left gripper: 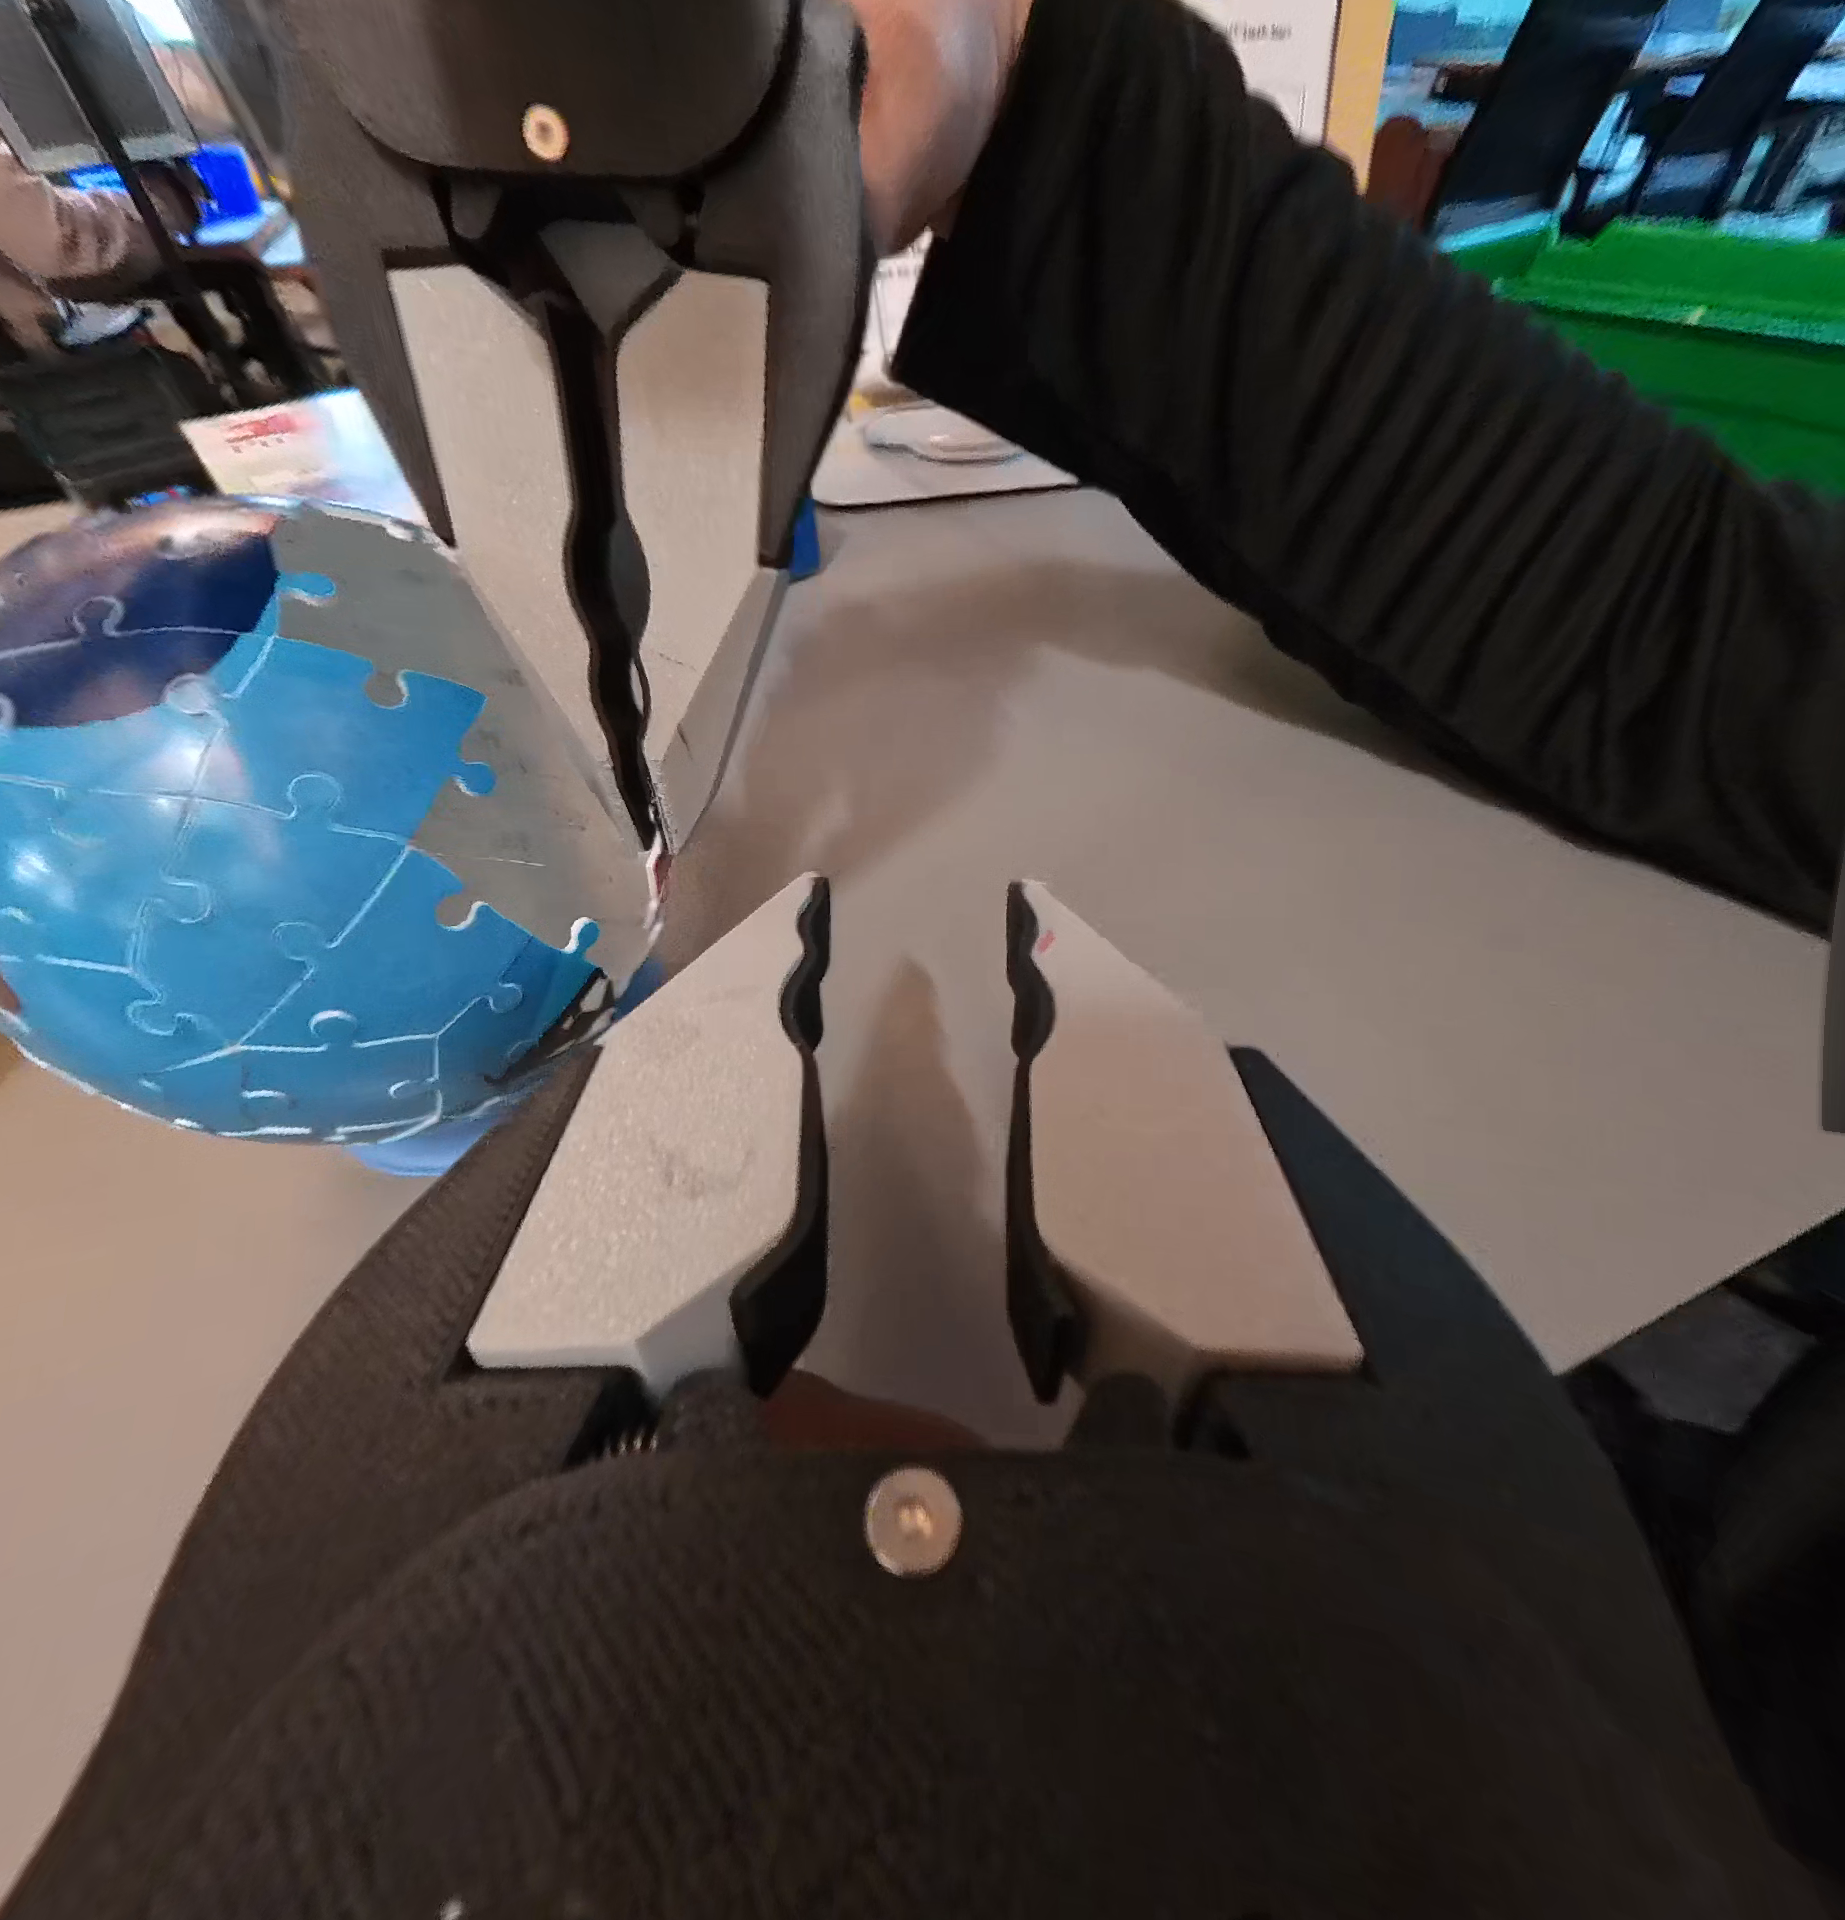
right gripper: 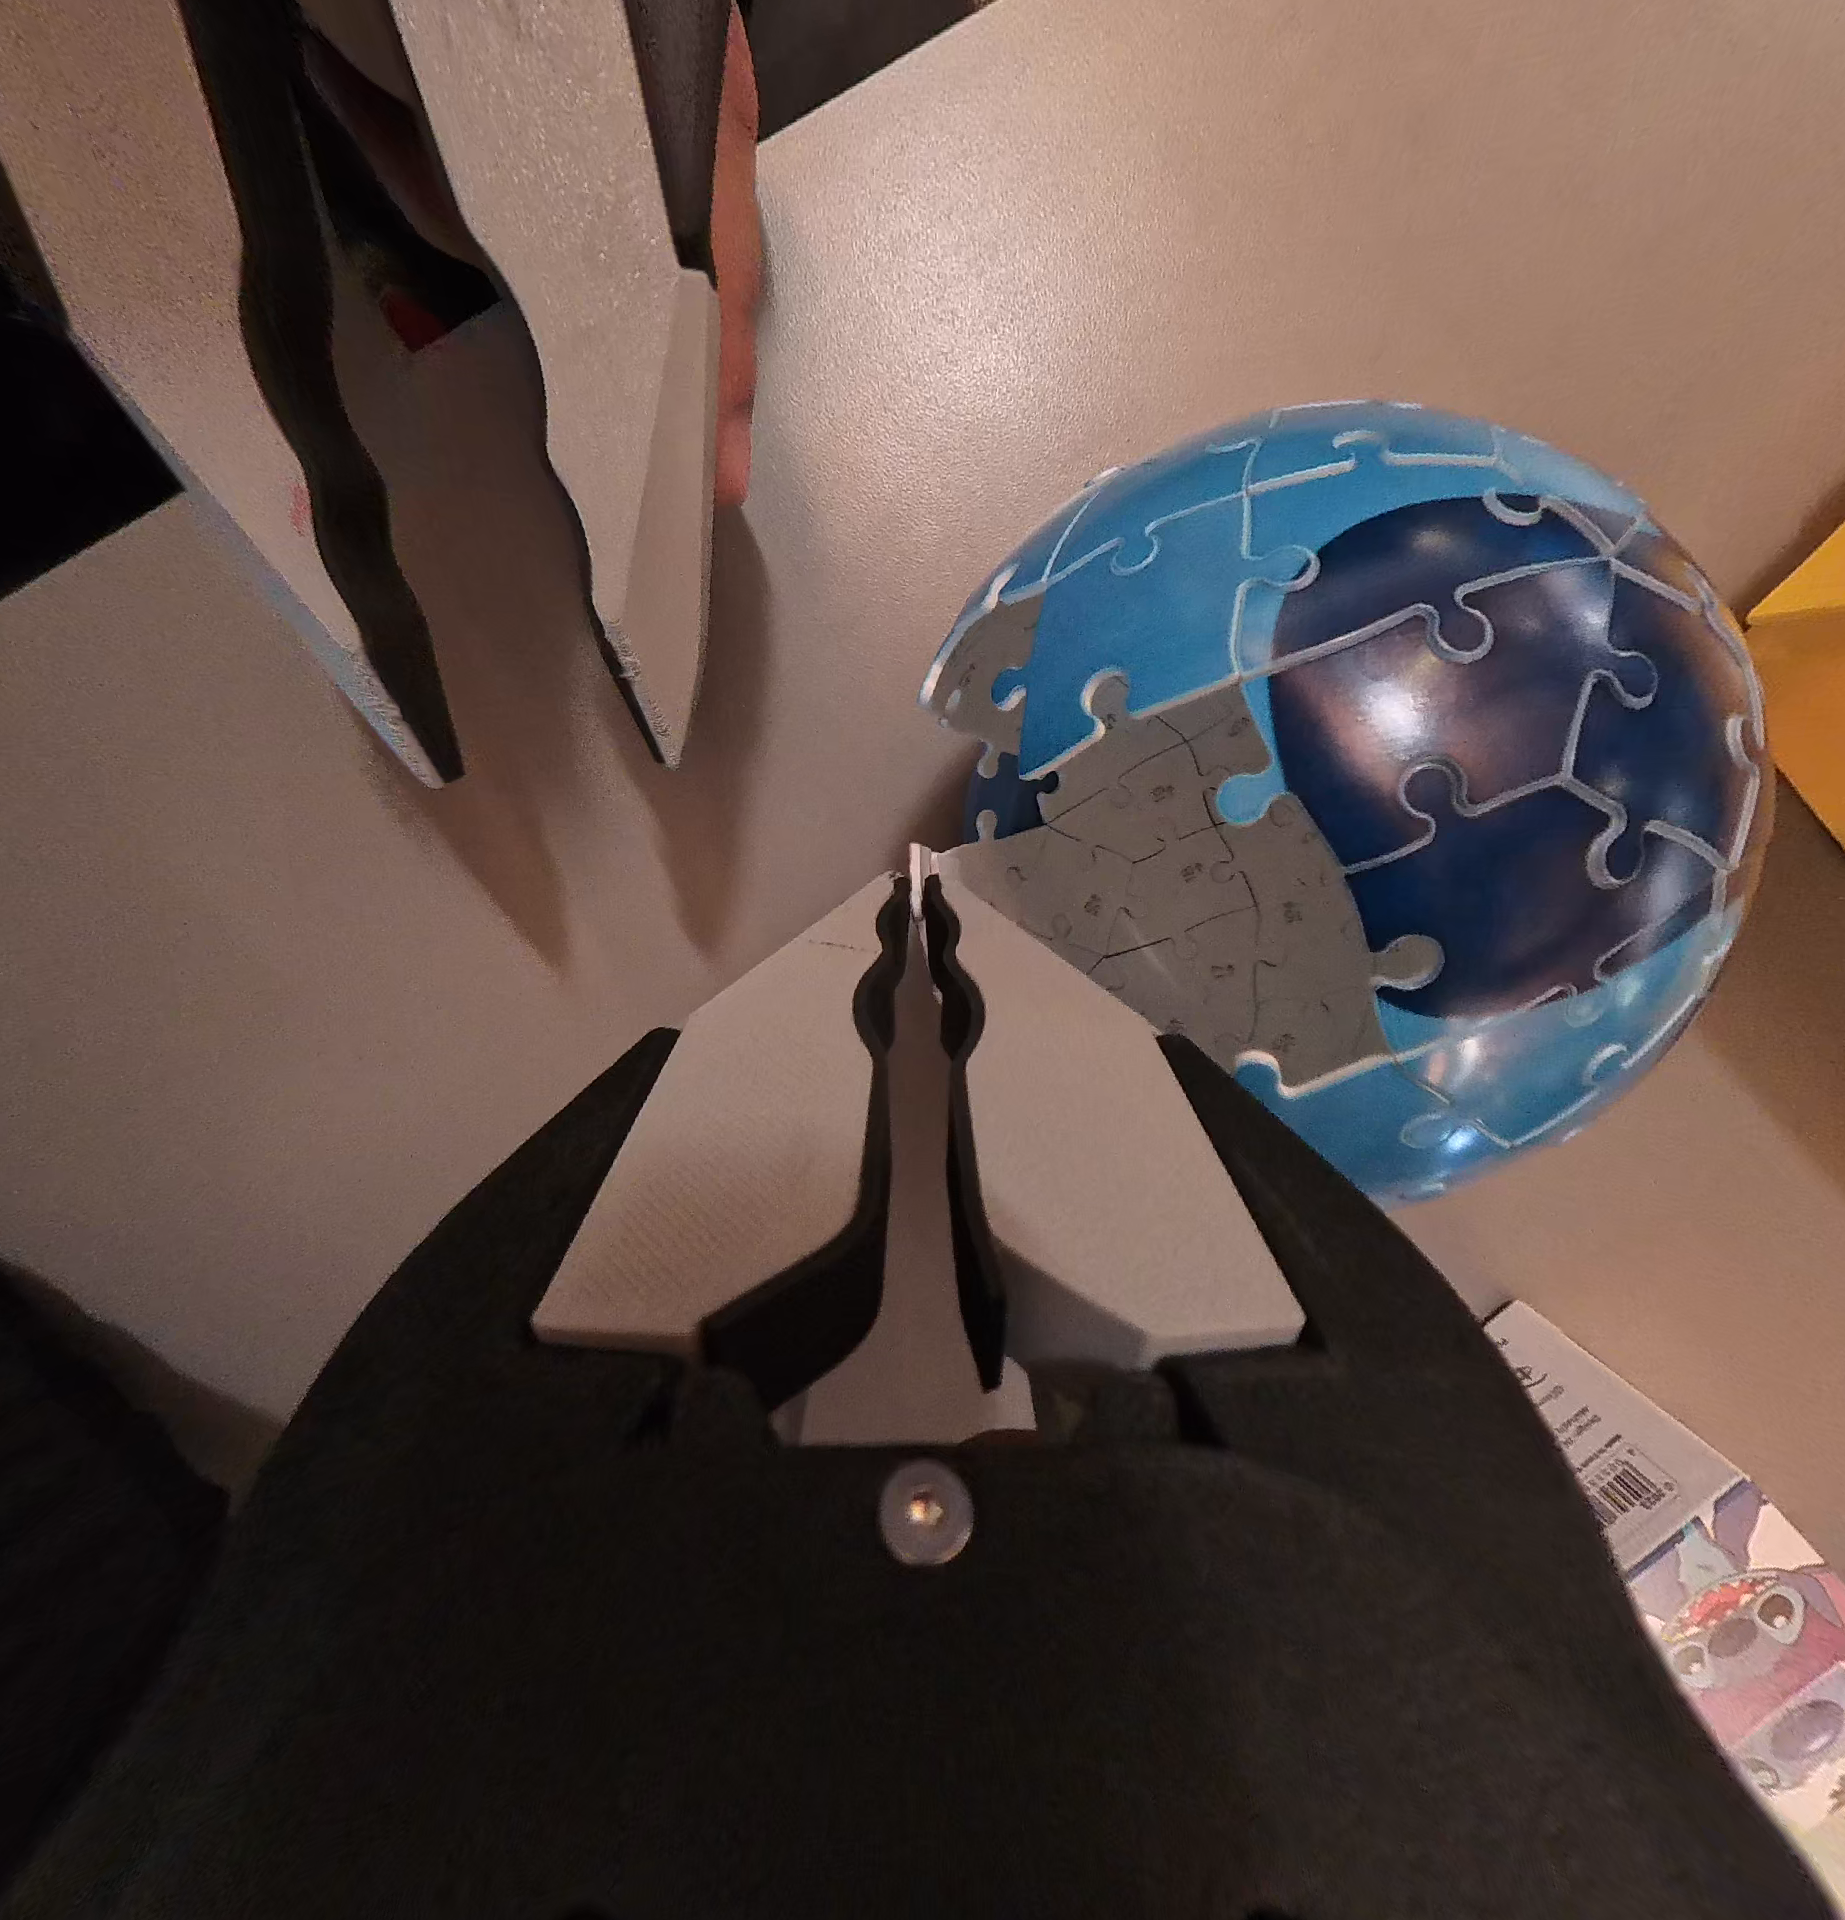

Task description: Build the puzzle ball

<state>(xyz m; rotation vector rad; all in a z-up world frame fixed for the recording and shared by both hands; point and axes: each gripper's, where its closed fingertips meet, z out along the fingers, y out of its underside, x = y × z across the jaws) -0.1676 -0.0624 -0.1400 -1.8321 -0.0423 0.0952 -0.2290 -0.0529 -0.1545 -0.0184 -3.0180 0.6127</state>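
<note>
Puzzle ball (right gripper: 1417, 810) incomplete; right claw (right gripper: 913, 894) pinches piece (right gripper: 916, 873) beside gap.

A pale beige worktop (left gripper: 1209, 831) fills most of the scene. At its right edge lie a yellow box (right gripper: 1822, 665) and, nearer, a printed cartoon leaflet (right gripper: 1749, 1621). Far off stands a green bin (left gripper: 1676, 343), with a white computer mouse (left gripper: 939, 436) nearby.

One partly built blue puzzle ball (right gripper: 1417, 790) on one worktop (right gripper: 1157, 260). Two tongs: left tongs (left gripper: 915, 904), right tongs (right gripper: 913, 883). One thin white puzzle piece (right gripper: 916, 868). One printed leaflet (right gripper: 1749, 1621). One yellow object (right gripper: 1827, 686), partly cropped.
</note>
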